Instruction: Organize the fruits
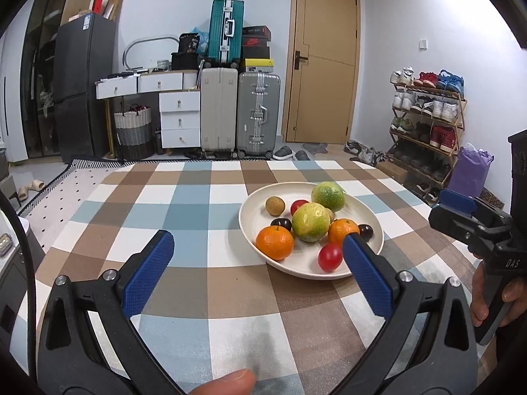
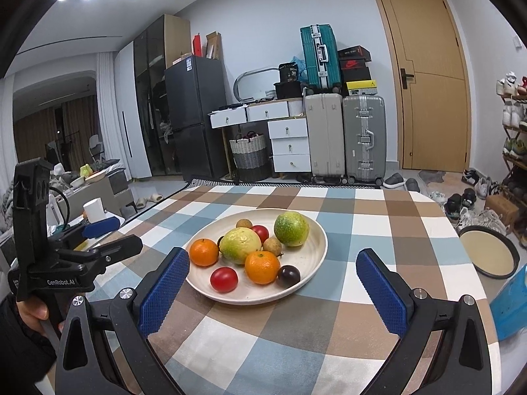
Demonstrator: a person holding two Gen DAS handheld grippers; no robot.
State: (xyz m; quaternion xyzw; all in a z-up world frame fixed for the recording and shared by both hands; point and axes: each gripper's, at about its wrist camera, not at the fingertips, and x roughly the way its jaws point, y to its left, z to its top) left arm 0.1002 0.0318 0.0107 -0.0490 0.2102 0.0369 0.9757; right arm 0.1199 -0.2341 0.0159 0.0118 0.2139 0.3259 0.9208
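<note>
A cream plate (image 1: 257,201) (image 2: 313,256) sits on the checked tablecloth and holds two green-yellow fruits (image 1: 311,222) (image 2: 240,245), two oranges (image 1: 274,242) (image 2: 262,267), two red tomatoes (image 1: 330,256) (image 2: 224,279), dark plums (image 1: 365,231) (image 2: 289,276) and small brown longans (image 1: 275,205) (image 2: 244,223). My left gripper (image 1: 257,242) is open and empty, just left of and before the plate. My right gripper (image 2: 272,261) is open and empty, in front of the plate. Each gripper also shows in the other's view, the left (image 2: 98,227) and the right (image 1: 457,199).
A round dark-rimmed tray (image 2: 487,253) with a tan inside lies at the table's right edge, with a blue object (image 2: 510,302) beside it. Behind the table stand suitcases (image 1: 240,112), white drawers (image 1: 179,118), a fridge (image 1: 82,85), a shoe rack (image 1: 428,118) and a door (image 1: 322,62).
</note>
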